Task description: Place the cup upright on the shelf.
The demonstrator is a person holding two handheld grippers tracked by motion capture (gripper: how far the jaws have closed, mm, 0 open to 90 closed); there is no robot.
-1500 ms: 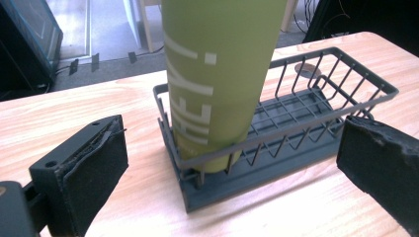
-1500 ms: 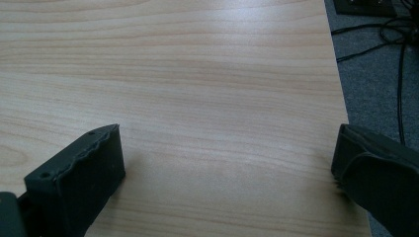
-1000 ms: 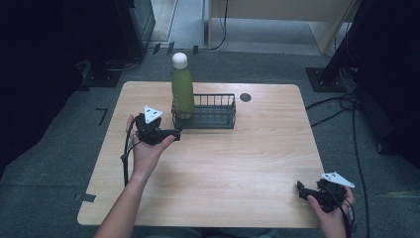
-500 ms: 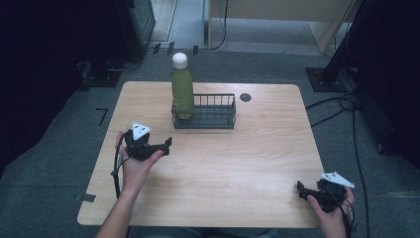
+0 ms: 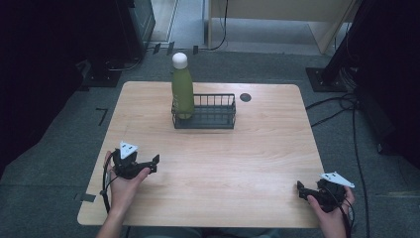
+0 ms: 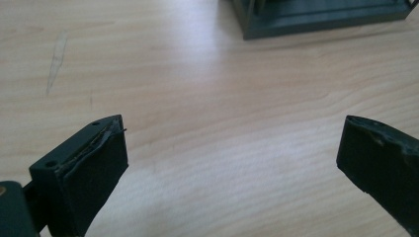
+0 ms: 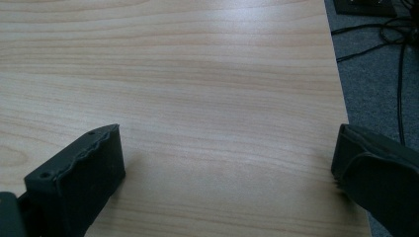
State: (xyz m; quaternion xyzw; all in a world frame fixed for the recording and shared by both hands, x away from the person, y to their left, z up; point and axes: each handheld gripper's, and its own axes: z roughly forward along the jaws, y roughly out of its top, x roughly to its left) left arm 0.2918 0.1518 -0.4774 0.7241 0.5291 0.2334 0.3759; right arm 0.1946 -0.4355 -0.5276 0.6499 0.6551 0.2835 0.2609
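The green bottle (image 5: 182, 89) stands in the basket (image 5: 204, 112) as your left gripper (image 5: 148, 163), fingers released, has drawn back toward you.

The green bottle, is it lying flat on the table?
No, the green bottle stands upright inside the wire basket, at its left end.
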